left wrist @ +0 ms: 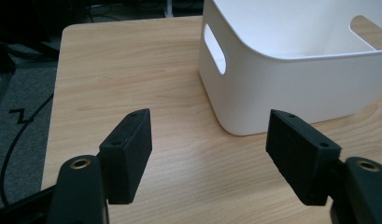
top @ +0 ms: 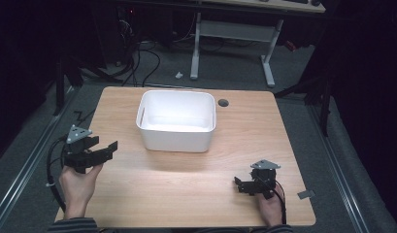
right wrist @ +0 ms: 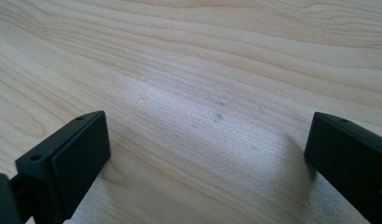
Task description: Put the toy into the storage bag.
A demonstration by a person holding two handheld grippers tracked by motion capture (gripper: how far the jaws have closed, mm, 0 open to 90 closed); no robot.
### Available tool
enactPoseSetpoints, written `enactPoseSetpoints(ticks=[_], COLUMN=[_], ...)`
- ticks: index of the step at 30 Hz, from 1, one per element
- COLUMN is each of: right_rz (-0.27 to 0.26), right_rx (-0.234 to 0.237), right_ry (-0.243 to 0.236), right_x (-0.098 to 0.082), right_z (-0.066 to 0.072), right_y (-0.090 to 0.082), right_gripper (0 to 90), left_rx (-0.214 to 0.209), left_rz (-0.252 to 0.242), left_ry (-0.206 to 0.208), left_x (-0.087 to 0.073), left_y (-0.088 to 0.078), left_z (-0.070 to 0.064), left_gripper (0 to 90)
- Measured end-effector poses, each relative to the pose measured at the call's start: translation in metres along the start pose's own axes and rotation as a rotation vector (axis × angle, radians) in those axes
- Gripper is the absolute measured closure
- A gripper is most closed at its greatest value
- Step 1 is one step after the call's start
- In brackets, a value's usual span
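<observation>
Left gripper [left wrist: 208, 135] jaws apart, empty, aimed at the white bin [left wrist: 291, 70] just ahead (handle slot facing it), lined up for approach. Right gripper [right wrist: 207, 154] jaws apart, empty, low over bare table [right wrist: 188, 56].

Dim room, softly lit tabletop.

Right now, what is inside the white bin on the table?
The white bin looks empty: in the high view its far inner wall and part of its pale floor are bare. The near wall hides the front strip of the floor, so something small lying there cannot be excluded.
</observation>
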State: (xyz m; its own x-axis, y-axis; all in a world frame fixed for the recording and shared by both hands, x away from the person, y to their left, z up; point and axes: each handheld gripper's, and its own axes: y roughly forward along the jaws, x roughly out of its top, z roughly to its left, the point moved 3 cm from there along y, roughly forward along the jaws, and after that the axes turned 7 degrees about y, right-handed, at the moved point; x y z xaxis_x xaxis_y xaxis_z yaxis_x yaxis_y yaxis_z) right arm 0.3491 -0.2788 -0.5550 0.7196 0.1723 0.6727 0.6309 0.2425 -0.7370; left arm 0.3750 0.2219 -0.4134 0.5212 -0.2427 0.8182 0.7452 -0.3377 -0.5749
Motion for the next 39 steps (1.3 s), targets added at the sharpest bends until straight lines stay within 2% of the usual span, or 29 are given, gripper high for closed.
enactPoseSetpoints(ticks=[1,14,18,39], right_rz=[-0.001,0.000,0.001,0.001], right_rx=[0.000,0.000,0.001,0.001], right_ry=[0.000,0.000,0.002,0.001], right_x=[0.000,0.000,0.000,0.000], right_z=[0.000,0.000,0.000,0.000], right_y=[0.000,0.000,0.000,0.000], right_gripper=[0.1,0.1,0.1,0.1], left_rx=[-0.014,-0.027,-0.037,-0.062], left_rz=[0.000,0.020,0.035,0.074], left_ry=[-0.006,-0.022,-0.019,-0.048], left_x=[-0.003,-0.020,-0.027,-0.057], left_y=[0.000,0.005,0.007,0.028], left_z=[0.000,-0.001,-0.003,-0.010], left_gripper=[31.9,32.0,34.7,34.2])
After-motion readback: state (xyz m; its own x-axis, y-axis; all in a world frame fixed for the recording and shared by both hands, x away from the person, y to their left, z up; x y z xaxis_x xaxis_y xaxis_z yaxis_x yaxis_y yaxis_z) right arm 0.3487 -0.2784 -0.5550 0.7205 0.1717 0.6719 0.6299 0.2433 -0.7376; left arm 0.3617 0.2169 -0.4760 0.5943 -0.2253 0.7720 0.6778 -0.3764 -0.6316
